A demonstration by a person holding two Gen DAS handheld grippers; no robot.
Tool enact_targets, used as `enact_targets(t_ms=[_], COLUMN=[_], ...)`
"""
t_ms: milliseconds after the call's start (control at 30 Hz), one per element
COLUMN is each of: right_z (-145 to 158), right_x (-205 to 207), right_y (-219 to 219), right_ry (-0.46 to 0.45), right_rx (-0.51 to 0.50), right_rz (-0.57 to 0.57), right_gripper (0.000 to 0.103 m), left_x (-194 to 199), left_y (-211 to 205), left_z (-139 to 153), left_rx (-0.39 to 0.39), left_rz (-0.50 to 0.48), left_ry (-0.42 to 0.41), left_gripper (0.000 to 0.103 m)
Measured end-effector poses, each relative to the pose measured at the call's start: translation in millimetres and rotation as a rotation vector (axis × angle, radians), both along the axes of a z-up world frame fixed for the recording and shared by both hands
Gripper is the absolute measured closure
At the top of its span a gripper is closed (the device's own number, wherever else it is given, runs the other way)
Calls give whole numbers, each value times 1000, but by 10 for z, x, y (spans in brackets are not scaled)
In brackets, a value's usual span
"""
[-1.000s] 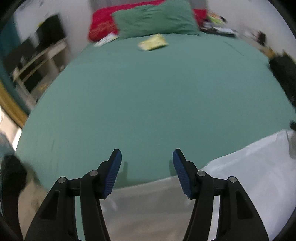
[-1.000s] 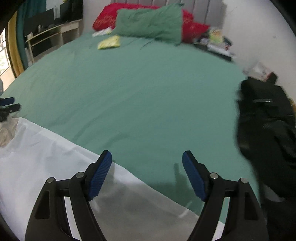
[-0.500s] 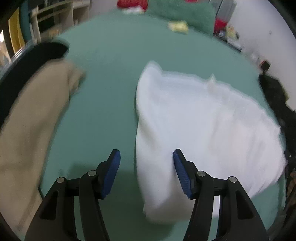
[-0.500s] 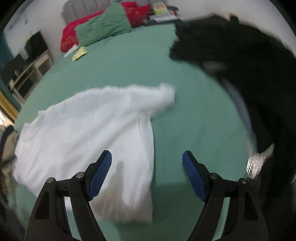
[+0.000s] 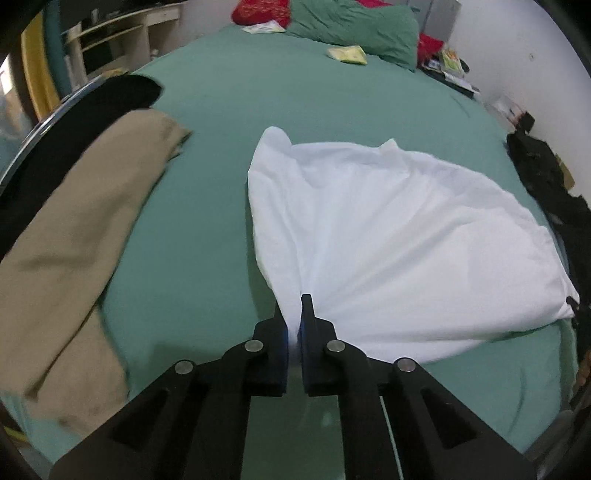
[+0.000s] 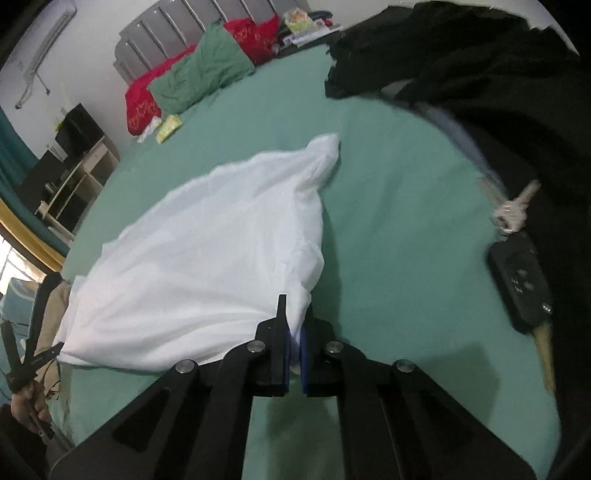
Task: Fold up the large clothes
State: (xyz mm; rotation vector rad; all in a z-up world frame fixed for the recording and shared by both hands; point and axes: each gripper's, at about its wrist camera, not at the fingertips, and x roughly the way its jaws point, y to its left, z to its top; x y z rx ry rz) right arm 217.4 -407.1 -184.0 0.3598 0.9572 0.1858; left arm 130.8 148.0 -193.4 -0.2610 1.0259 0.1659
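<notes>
A large white garment (image 5: 388, 229) lies spread on the green bed sheet (image 5: 207, 236). My left gripper (image 5: 293, 310) has its jaws closing, and its pads pinch the garment's near corner, where the cloth bunches into folds. In the right wrist view the same white garment (image 6: 207, 251) stretches away to the left. My right gripper (image 6: 293, 314) is also closing, with the garment's other near corner pressed between its blue pads. At the far left of that view a hand (image 6: 26, 398) holds the left gripper at the garment's opposite corner.
A tan garment (image 5: 74, 229) lies at the bed's left side with black cloth behind it. Black clothes (image 6: 480, 55) pile at the right, with a car key and key bunch (image 6: 517, 280) beside them. Green and red pillows (image 5: 351, 26) and a yellow packet (image 5: 347, 54) sit at the head.
Both grippers swung from the bare sheet back over the white garment, then went from wide open to shut on its two near corners.
</notes>
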Motion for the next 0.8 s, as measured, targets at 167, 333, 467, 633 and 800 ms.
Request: enact_targets(t_ms=[167,333,467,633,800], right_z=[45,-1,-126,-182,114], right_x=[-349,-737,-917,-825,-758], right_y=[-17,-142,-209,-212,-192], right_ry=[29,79,153,211,144], right_rx=[-15,-7,-9,-21,-178], right_rz=[6,-12,-23,-36,-91], right_gripper=[100,100,100,94,68], left_x=[-256,-555,-828,-827,-666], left_y=[-68,-135,-192,-66,112], left_z=[-47,31,-33,-153,122], left_rx=[-18,-26,-29,-115,-87], left_rz=[14,17,-6,10,50], left_ry=[41,53,115,200,136], left_gripper=[97,97,97,87,77])
